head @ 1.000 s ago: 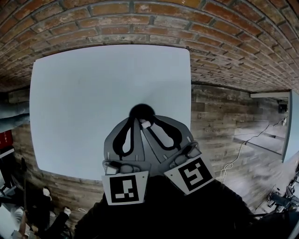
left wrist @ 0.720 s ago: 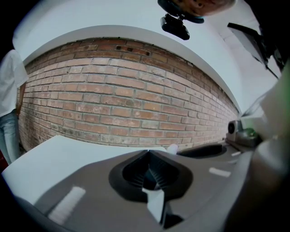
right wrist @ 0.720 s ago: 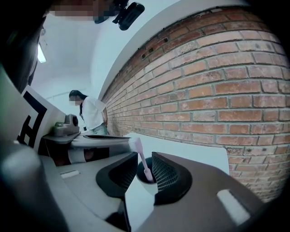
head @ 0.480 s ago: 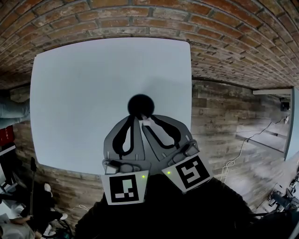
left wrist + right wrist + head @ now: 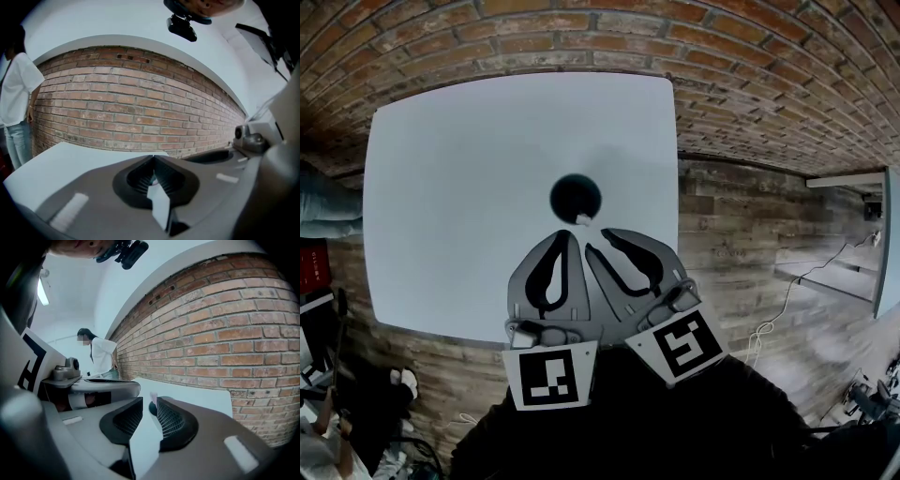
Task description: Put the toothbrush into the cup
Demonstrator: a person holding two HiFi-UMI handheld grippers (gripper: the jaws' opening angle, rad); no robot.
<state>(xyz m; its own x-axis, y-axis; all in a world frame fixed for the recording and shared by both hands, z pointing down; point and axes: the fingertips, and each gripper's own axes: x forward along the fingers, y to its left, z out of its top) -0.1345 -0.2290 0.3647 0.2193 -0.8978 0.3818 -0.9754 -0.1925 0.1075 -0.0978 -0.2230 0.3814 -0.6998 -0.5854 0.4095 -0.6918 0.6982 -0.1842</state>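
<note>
In the head view a black cup stands on the white table. A pale toothbrush end shows at the cup's near rim. Both grippers are side by side just short of the cup, touching neither it nor the brush. My left gripper is shut with nothing in it; in the left gripper view its tips meet. My right gripper is open by a narrow gap. Through that gap the right gripper view shows the cup and the pale brush rising from it.
A brick wall runs behind the table and wood flooring lies to the right. A person in a white shirt stands off the table's left end, also in the right gripper view. The table's near edge is beside my grippers.
The cup and brush have drawn away from the grippers; the brush end, earlier between the right gripper's tips, now stands apart from them. The head view has shifted slightly.
</note>
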